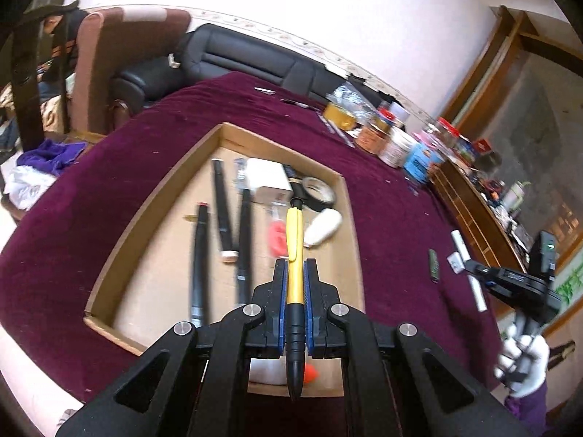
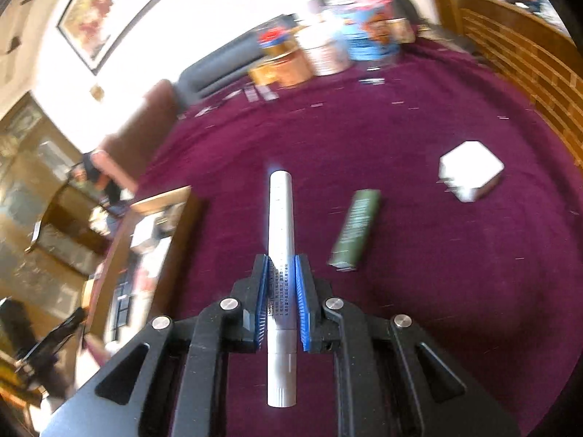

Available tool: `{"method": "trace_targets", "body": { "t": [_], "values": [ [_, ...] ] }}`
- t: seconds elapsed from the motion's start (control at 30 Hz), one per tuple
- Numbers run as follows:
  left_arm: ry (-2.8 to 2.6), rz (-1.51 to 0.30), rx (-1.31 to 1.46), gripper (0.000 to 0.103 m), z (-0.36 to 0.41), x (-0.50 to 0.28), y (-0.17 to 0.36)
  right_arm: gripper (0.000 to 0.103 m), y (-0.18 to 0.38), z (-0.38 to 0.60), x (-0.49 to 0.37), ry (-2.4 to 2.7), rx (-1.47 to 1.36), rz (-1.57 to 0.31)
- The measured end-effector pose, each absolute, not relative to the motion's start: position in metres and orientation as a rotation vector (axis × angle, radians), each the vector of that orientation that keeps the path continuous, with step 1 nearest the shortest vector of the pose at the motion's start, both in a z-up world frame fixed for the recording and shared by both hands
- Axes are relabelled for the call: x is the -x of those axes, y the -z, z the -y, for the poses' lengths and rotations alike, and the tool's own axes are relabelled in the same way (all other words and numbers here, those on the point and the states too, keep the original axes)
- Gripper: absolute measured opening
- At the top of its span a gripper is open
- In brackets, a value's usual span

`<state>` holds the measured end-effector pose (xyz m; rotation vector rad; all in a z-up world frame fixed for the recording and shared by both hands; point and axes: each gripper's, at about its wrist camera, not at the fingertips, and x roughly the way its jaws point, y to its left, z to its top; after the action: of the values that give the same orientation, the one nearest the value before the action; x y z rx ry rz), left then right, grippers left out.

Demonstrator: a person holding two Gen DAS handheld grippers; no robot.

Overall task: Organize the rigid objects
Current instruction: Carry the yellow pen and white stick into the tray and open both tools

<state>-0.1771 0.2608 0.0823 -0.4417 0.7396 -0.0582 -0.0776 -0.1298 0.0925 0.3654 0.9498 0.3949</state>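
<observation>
Left gripper: fingers closed on a yellow pen, its black grip end running back between the blue pads.
Pen position: above the cardboard tray, clip end forward of the fingertips.
Right gripper: fingers narrowed around a white marker, which lies along the finger axis; whether it is lifted off the cloth cannot be told.
Hidden or unclear: tray's near edge is cut off by the left gripper body; black tubes left of the left fingers are motion-blurred; marker print is unreadable.
Tray contents ahead of left fingers: white box, black tape roll, red item.
Right of right fingers: green lighter-shaped case; farther right, white charger plug.
Surface: maroon cloth over a table.
Room: black sofa, jars and tins at the far table edge, framed picture on the white wall.
</observation>
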Motion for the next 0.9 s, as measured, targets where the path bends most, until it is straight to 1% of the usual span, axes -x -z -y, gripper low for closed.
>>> {"method": "trace_targets", "body": {
  "t": [0.27,0.43,0.63,0.77,0.8,0.87,0.9],
  "values": [
    [-0.025,-0.766,0.44,0.006,-0.298,0.159,-0.073,0.012,-0.094,0.032,0.079,-0.638,-0.36,-1.054],
    [-0.063,-0.85,0.416,0.006,-0.313,0.124,-0.058,0.012,-0.089,-0.023,0.079,-0.711,-0.318,-1.097],
    [-0.104,-0.941,0.36,0.006,-0.319,0.084,-0.041,0.013,-0.07,-0.076,0.076,-0.727,-0.267,-1.167],
    [-0.108,-0.97,0.363,0.007,-0.32,0.077,-0.036,0.013,-0.052,-0.096,0.075,-0.705,-0.253,-1.219],
    [-0.099,-0.966,0.369,0.008,-0.32,0.079,-0.036,0.013,-0.049,-0.098,0.075,-0.699,-0.251,-1.228],
    [-0.089,-0.955,0.373,0.019,-0.322,0.083,-0.038,0.013,-0.042,-0.1,0.075,-0.672,-0.25,-1.246],
    [-0.088,-0.948,0.376,0.029,-0.322,0.086,-0.04,0.013,-0.04,-0.1,0.075,-0.661,-0.256,-1.252]
  ]
}}
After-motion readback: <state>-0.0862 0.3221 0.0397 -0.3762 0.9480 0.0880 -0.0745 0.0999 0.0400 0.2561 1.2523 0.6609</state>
